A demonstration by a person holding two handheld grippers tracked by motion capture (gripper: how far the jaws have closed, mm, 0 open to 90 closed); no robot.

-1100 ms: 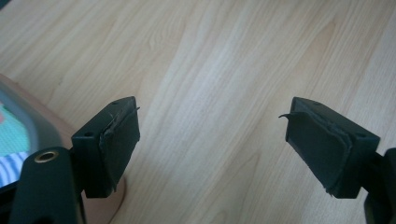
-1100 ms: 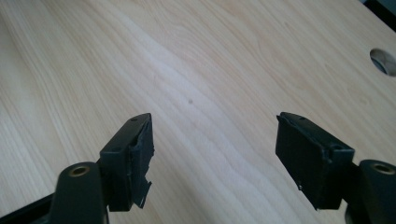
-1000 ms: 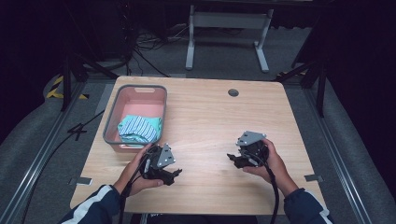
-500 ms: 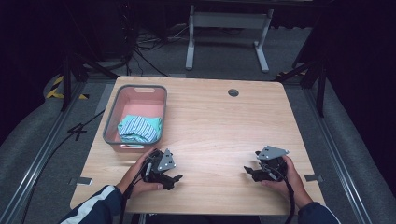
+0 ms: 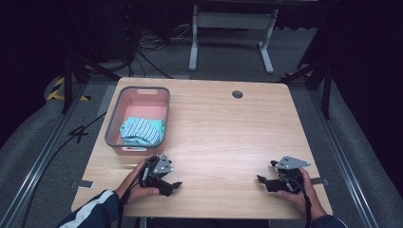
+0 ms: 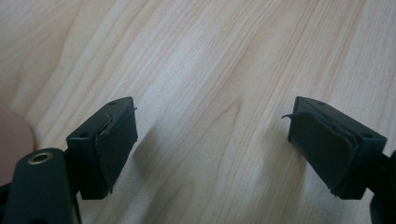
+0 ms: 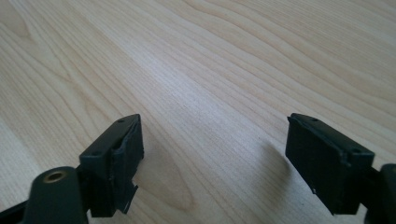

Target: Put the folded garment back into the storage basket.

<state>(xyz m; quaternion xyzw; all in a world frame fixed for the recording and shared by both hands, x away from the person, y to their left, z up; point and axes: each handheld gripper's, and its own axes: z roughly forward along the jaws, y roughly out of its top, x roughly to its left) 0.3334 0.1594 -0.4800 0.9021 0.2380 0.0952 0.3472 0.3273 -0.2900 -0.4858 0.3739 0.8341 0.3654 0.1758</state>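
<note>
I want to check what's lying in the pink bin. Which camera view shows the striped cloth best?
The high view: it looks down into the pink bin, where the striped cloth lies bunched at the near end. Both gripper views look along open tongs at bare wooden tabletop, so they add nothing about the cloth.

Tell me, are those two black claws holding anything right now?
No. The left gripper and the right gripper both stand open over bare table. The striped cloth lies in the pink basket.

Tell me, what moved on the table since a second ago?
The right gripper slid out toward the table's right edge and nearer the person. The left gripper slipped slightly nearer the person too. Both are open, holding nothing. The pink basket with the striped cloth stayed put.
</note>
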